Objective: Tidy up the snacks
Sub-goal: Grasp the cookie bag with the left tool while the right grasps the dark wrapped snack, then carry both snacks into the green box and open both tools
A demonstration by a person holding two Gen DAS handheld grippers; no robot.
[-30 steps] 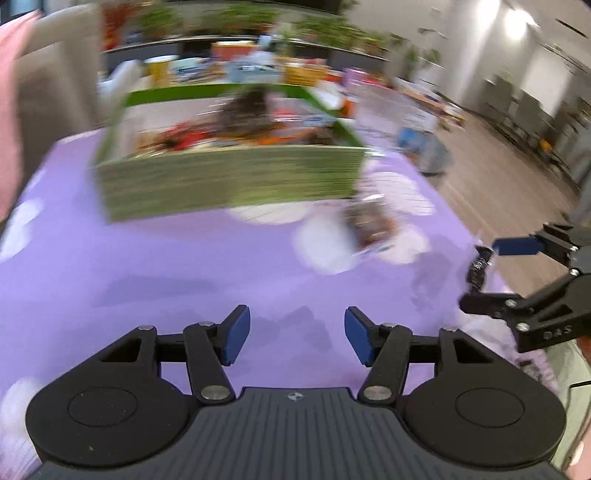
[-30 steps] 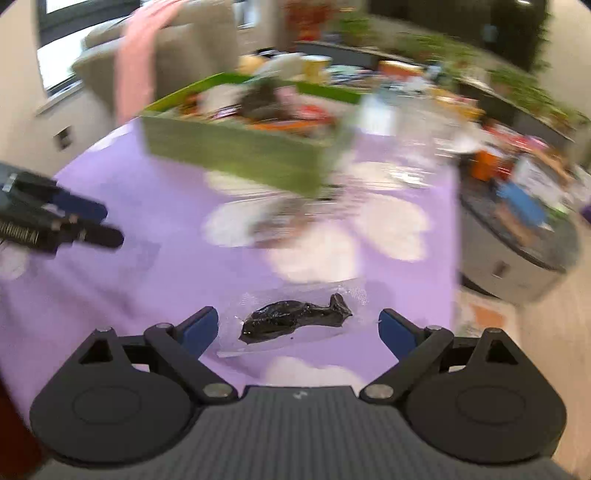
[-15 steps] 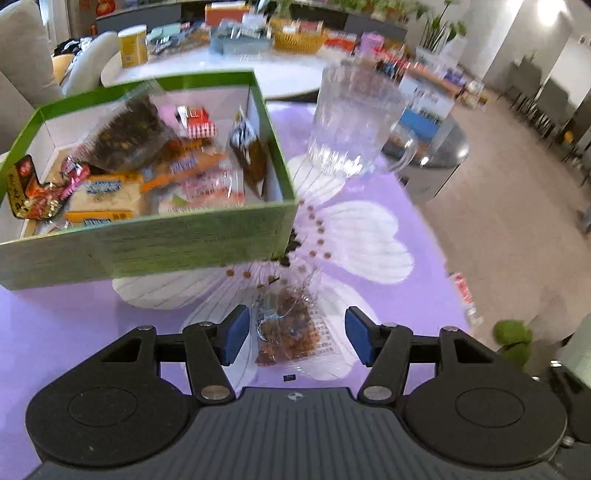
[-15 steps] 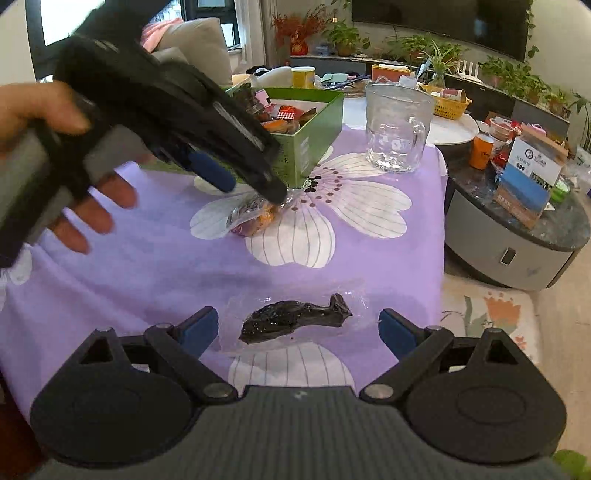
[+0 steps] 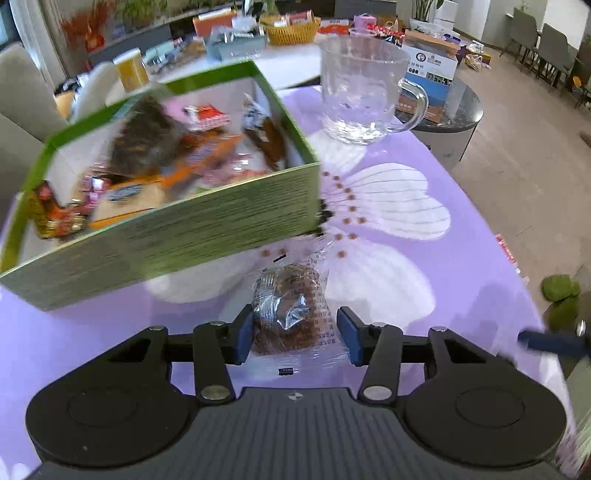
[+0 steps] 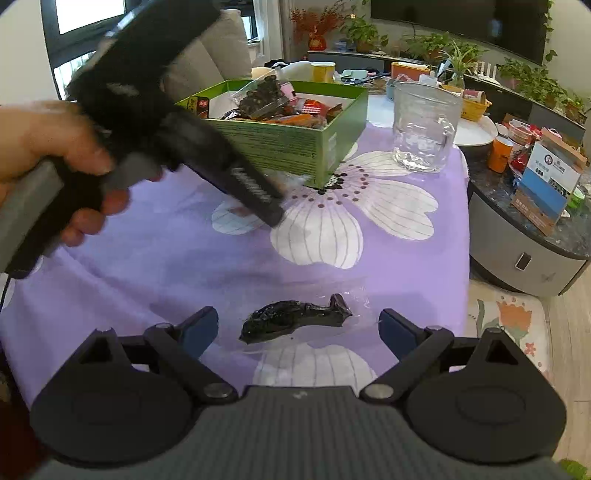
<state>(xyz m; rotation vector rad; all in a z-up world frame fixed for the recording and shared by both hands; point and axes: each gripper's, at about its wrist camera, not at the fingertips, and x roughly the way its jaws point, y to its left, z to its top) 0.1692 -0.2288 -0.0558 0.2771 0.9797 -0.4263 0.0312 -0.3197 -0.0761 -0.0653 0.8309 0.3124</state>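
Right wrist view: left gripper (image 6: 273,210) hides the brown snack packet.

A grey sofa (image 6: 221,48) sits under bright windows (image 6: 88,14); potted plants (image 6: 532,77) line a dark wall.

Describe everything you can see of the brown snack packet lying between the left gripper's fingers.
The snack packet is a clear, crinkly plastic wrapper holding a brown, grainy piece, with small print along one side. It lies flat on the purple flowered tablecloth, just in front of the green box. The left gripper is closing around it: the left blue pad seems at the wrapper's edge, the right pad still shows a small gap.
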